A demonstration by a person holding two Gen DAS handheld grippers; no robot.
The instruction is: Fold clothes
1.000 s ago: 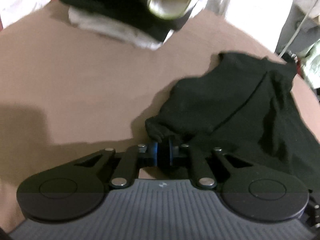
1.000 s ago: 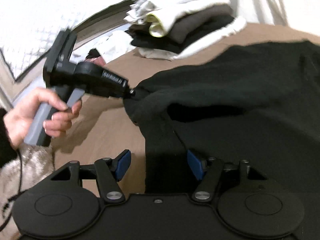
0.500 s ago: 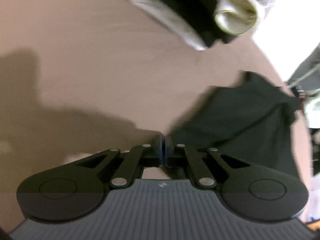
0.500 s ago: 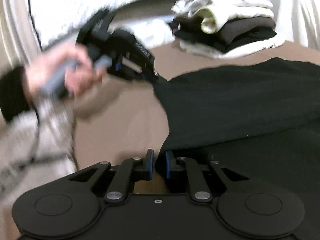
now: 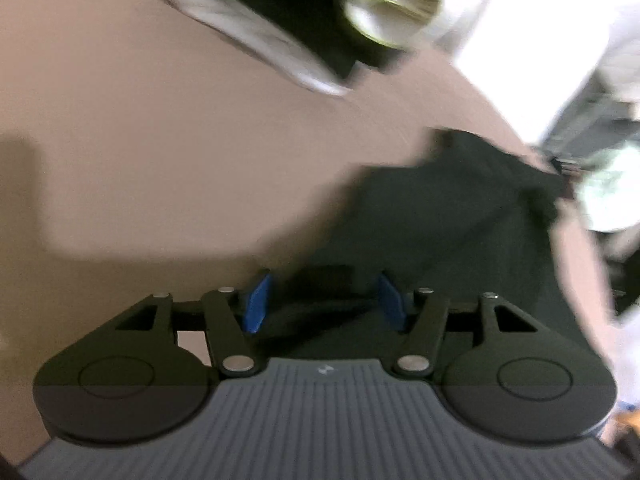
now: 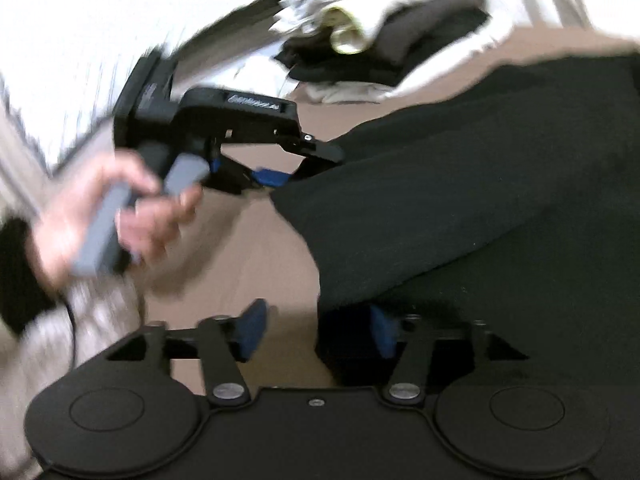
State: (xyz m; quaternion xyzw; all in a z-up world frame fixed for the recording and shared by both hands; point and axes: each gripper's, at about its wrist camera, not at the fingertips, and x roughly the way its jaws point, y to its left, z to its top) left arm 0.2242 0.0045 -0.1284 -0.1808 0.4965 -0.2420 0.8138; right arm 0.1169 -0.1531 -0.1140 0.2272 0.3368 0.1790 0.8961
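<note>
Both of my two-finger grippers stand with their blue-padded fingers spread wide, and neither one clamps anything. My left gripper (image 5: 322, 300) hangs low over the near edge of the black knit garment (image 5: 460, 216), a fold of the dark cloth lying in the gap between its pads; I cannot tell whether the pads touch it. My right gripper (image 6: 316, 334) sits at the garment's near corner, the right pad against or just beside the cloth, the left pad over bare surface.

From the right wrist camera I see my left hand (image 6: 120, 216) wrapped around the grey handle of the left gripper, whose black fingers reach the garment's far edge.

That garment lies spread on a flat tan-brown surface (image 5: 160, 140). Beyond it, at the far side, sits a stack of folded clothes in white, brown and black (image 6: 400, 36), with a pale yellow-lined roll near the top. White fabric fills the background; much of both views is blurred.
</note>
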